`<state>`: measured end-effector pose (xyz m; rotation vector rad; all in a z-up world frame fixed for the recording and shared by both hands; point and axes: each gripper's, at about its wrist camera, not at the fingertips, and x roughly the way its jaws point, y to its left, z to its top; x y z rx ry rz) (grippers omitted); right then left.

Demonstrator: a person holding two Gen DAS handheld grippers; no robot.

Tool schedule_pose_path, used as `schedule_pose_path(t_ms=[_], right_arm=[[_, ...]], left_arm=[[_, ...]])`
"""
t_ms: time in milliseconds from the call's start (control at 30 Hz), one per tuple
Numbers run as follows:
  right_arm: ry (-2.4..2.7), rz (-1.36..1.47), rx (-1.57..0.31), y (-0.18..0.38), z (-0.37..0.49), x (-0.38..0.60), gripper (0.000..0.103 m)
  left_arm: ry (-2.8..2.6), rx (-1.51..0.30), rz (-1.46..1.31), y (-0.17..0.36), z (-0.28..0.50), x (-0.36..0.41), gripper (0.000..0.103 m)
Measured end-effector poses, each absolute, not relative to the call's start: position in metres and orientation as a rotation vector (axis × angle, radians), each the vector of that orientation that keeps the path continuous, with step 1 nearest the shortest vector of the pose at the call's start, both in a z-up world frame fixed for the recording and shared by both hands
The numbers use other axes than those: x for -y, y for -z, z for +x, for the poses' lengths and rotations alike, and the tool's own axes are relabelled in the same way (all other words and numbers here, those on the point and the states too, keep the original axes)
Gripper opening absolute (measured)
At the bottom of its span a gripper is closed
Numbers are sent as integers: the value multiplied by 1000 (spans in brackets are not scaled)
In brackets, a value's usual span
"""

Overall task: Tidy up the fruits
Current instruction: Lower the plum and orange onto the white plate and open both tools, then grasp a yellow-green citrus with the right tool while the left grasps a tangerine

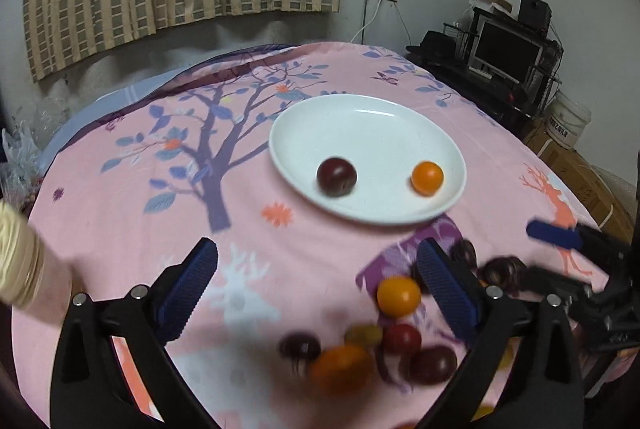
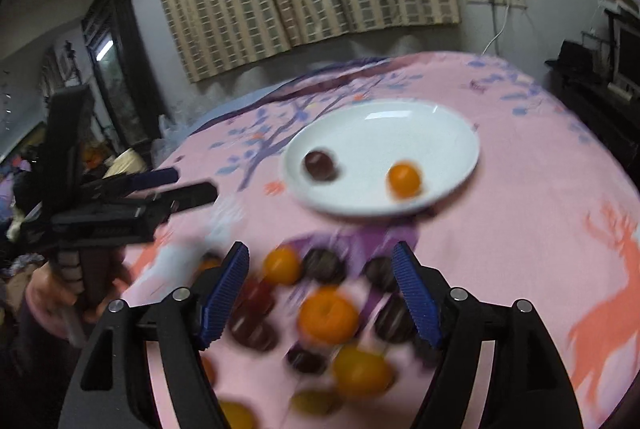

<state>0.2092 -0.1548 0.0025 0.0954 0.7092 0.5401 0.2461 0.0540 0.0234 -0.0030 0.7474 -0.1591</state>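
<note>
Left gripper (image 1: 316, 287) hovers with fingers spread wide and empty above the pink cloth on the bench (image 1: 120, 213). At centre, a white plate (image 1: 304, 121) already holds one dark fruit (image 1: 336, 176) and one orange fruit (image 1: 427, 178). Right gripper (image 2: 320, 295), fingers equally wide and empty, hangs over the loose pile (image 2: 328, 313) (badly blurred), so a pick looks next: lower around one fruit and close. Only the right view shows the left tool's handle in a hand (image 2: 52, 293).
</note>
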Motion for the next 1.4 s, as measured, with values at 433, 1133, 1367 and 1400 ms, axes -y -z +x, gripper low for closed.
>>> schedule_pose_path(t_ms=[433,1133,1367,1400], right_arm=[[-640,-169,-842,46,110,101,67],[-619,-190,-881,53,119,97,40],[-597,6,-833,46,126,127,39],[-591,27,-829,45,127,130,39]], left_arm=[[101,-791,-20,25,167,-83,98],[109,-806,2,29,164,-80,98],[316,-792,-8,25,145,-60,98],[347,-790,4,26,141,-54,98]])
